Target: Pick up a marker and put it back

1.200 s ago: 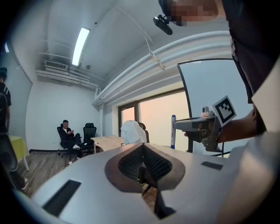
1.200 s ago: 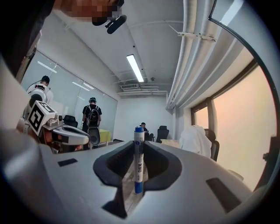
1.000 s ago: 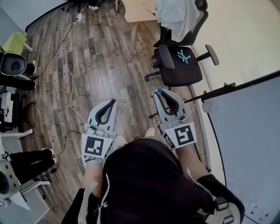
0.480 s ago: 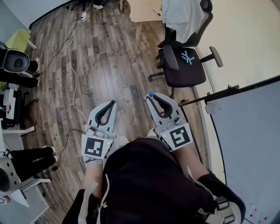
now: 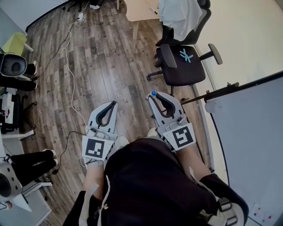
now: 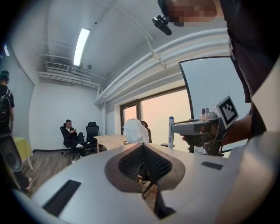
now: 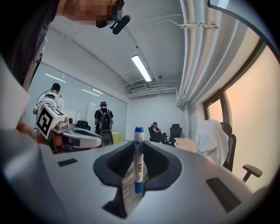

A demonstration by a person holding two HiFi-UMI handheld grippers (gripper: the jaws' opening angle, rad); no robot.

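Observation:
My right gripper (image 5: pixel 155 99) is shut on a white marker with a blue cap (image 5: pixel 153 93), held upright above the wooden floor. In the right gripper view the marker (image 7: pixel 138 159) stands on end between the dark pads (image 7: pixel 154 162), its blue cap above the jaw tips. From the left gripper view the same marker (image 6: pixel 170 129) sticks up from the right gripper (image 6: pixel 199 127). My left gripper (image 5: pixel 113 105) is level with it on the left, shut with nothing in it; its jaw tips (image 6: pixel 143 147) meet.
A whiteboard (image 5: pixel 252 132) on a stand fills the right side. A black office chair (image 5: pixel 183 66) stands ahead, a second chair draped in white cloth (image 5: pixel 179 15) beyond it beside a wooden table (image 5: pixel 139 9). A white cable (image 5: pixel 70 66) runs across the floor. People sit and stand at the left.
My right gripper has shifted slightly to the left with the marker still in it. The left gripper has stayed put.

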